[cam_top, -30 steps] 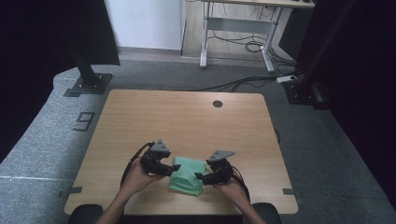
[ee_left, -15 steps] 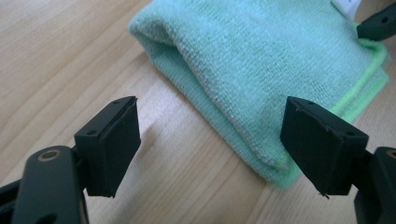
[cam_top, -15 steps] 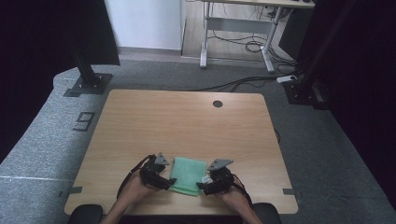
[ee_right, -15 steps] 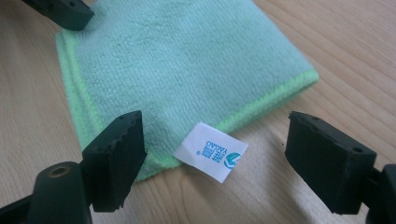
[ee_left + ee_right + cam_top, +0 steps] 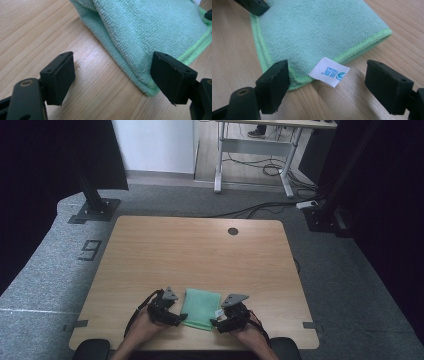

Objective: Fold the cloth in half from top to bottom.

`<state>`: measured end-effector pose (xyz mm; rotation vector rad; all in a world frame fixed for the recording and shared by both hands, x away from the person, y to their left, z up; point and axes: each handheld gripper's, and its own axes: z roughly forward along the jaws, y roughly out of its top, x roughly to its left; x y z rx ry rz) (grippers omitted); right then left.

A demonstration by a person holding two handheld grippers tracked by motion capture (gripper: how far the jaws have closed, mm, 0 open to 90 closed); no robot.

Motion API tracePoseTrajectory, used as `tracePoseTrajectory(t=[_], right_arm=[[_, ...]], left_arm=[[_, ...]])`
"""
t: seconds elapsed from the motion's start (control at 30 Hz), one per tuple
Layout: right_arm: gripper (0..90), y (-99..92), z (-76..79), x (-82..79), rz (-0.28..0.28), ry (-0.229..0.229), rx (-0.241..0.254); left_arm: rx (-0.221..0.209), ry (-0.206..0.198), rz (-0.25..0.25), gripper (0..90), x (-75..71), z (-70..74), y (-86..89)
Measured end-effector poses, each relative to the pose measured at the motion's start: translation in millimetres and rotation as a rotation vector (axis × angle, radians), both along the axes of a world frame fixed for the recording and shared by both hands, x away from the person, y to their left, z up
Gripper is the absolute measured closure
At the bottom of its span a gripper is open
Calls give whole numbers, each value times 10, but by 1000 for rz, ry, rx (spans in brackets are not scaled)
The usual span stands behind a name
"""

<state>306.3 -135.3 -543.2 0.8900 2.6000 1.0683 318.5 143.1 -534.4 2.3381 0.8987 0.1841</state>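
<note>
Green cloth (image 5: 317, 32) shows its white label (image 5: 329, 72) from the right tongs (image 5: 325, 85); both tongs open.

1. White tag (image 5: 329, 72) sewn to the edge of the green cloth (image 5: 317, 32): blue print reading "YAGAO", with small characters too fine to read and a round blue-green logo beside them.
2. Grey floor mat (image 5: 50, 270), left of the worktop (image 5: 200, 255): a large dark numeral (image 5: 90, 250), seen as "9".
</note>
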Motion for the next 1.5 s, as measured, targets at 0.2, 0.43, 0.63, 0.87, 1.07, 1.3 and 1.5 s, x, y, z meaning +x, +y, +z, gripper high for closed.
tracePoseTrajectory(t=[0.2, 0.43, 0.63, 0.87, 1.07, 1.3, 1.5], right_arm=[[168, 5, -23, 56, -12, -9, -22], [168, -16, -32, 200, -48, -19, -30], [176, -21, -30, 309, -61, -31, -37], [178, -25, -26, 433, -81, -35, -43], [179, -36, -33, 547, -107, -33, -35], [178, -48, -42, 683, -127, -31, -23], [172, -54, -46, 788, -138, -28, -19]], left_arm=[[4, -22, 5, 187, 23, -16, -28], [-5, -40, 37, 177, 127, -36, -54], [-15, -59, 63, 163, 208, -59, -58], [-28, -87, 82, 132, 323, -92, -56], [-38, -113, 104, 81, 423, -125, -50], [-36, -132, 117, 47, 533, -139, -55], [-33, -120, 130, 21, 631, -142, -55]])
